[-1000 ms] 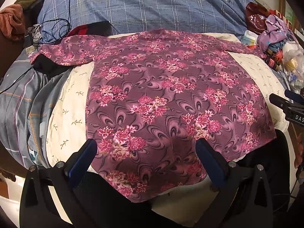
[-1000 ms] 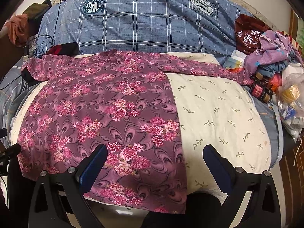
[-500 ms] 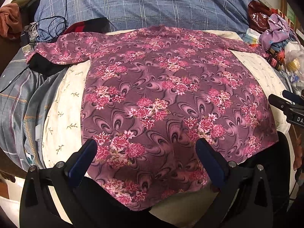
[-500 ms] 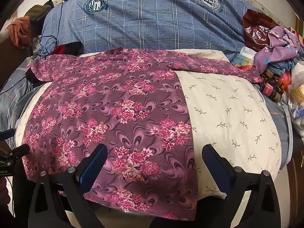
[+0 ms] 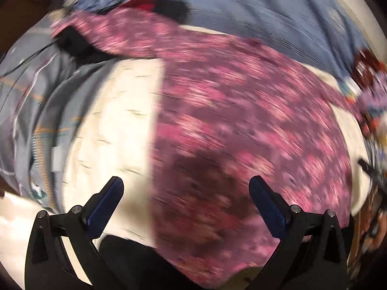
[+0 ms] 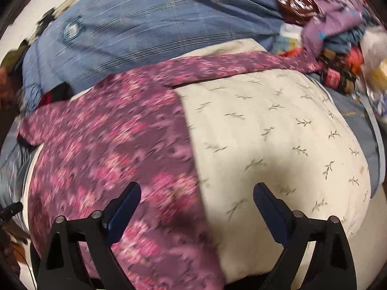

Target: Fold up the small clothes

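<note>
A: The flowered top (image 5: 241, 125) lies spread flat on the cream pillow (image 6: 278, 133) on the bed, both sleeves out to the sides, nothing folded yet

B: And the claws?

A: The left claw (image 5: 186, 188) is released, jaws wide, hanging over the top's left edge near the hem with nothing in it. The right claw (image 6: 197, 194) is over the right edge; its jaws are closing, yet the pads press on nothing, so it grips nothing

B: So what could spoil it from here?

A: I'd say the worst risk is pinching the pillow cover along with the top. The cloth is thin and lies right on that soft pillow, so a claw that comes down too deep may gather both layers and drag the pillow along

B: Anything else?

A: The two sides might be caught at uneven heights, and then the fold goes crooked. The right sleeve (image 6: 241, 64) also reaches toward the heap of clutter (image 6: 338, 48) at the bed's edge, so pulling it across could snag something. Both views are blurred, so I can't judge how close the pads are to the cloth
</note>
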Demonstrator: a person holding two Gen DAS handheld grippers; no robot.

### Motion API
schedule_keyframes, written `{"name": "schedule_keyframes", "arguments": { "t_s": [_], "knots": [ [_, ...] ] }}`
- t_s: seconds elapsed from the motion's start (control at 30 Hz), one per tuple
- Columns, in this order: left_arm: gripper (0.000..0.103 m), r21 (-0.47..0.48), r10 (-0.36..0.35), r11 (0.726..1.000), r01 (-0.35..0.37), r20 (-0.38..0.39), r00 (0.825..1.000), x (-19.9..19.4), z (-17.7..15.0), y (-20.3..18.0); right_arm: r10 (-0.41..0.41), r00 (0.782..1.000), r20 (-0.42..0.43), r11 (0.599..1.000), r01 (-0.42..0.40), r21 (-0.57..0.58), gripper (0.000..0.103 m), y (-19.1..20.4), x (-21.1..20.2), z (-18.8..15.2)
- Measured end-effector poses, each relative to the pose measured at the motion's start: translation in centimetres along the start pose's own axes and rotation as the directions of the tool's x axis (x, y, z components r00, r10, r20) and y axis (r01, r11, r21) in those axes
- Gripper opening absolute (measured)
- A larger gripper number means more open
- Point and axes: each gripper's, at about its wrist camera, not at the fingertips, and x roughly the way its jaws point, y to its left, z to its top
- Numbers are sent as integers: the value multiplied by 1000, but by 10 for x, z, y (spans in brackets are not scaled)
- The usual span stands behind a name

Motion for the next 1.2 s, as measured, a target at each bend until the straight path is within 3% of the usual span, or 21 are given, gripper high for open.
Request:
{"name": "schedule_keyframes", "arguments": {
  "t_s": [0.1, 0.17, 0.23, 0.3, 0.33, 0.4, 0.47, 0.5, 0.57, 0.7, 0.8, 0.9, 1.03, 1.1, 1.13, 1.17, 1.2],
  "knots": [
    [103, -116, -29, 993, 19, -84, 996, 19, 12, 33, 5, 999, -35, 1000, -5, 14, 86, -5, 21, 6],
    [103, -187, -83, 981, 56, -141, 987, 34, 9, 46, 29, 997, -68, 999, -27, 23, 73, -4, 35, 5],
    [103, -228, -145, 969, 99, -195, 970, 47, 2, 48, 34, 998, -58, 999, -34, 3, 72, 3, 42, 1],
    [103, -214, -166, 970, 120, -210, 964, 51, -7, 39, 76, 997, -31, 995, -77, -65, 53, 16, 40, -4],
    [102, -167, -164, 977, 131, -200, 966, 47, -13, 27, 80, 996, -35, 991, -84, -105, 31, 24, 40, -7],
    [77, -113, -179, 981, 159, -196, 964, 41, -19, 10, 42, 999, -32, 980, -47, -191, 12, 37, 40, -10],
    [12, -66, -170, 985, 160, -214, 962, 38, -20, -5, 47, 998, -34, 978, -53, -204, 5, 38, 38, -8],
    [3, -85, -196, 980, 181, -229, 953, 37, -18, -5, 61, 997, -39, 979, -67, -191, 5, 35, 37, -5],
    [4, -162, -257, 961, 226, -205, 945, 26, -11, 6, 81, 997, -13, 984, -82, -157, 3, 24, 25, 4],
    [5, -170, -212, 969, 179, -197, 957, 9, -9, 16, 108, 994, -8, 990, -108, -87, 3, -1, 17, 12],
    [5, -128, -106, 989, 80, -213, 971, 8, -16, 23, 108, 993, -37, 991, -110, -81, 4, -1, 25, 2],
    [14, -143, -137, 984, 109, -203, 970, 6, -26, 31, 164, 983, -82, 986, -164, 14, 14, -7, 34, -3],
    [17, -95, -133, 988, 120, -153, 979, -8, -18, 19, 131, 988, -79, 990, -135, -43, 13, -1, 34, -4],
    [34, -61, -129, 990, 124, -98, 987, -13, 1, 5, 138, 989, -61, 989, -140, -39, 15, -4, 25, 6],
    [58, -37, -115, 993, 113, -56, 992, -18, 13, -4, 150, 988, -38, 988, -151, -22, 15, -8, 20, 13],
    [72, -26, -100, 995, 99, -29, 995, -17, 23, -10, 139, 990, -18, 990, -139, -6, 16, -12, 18, 20],
    [72, -16, -91, 996, 91, 0, 996, -17, 34, -16, 139, 990, 4, 990, -139, 21, 17, -20, 15, 33]
  ]
}}
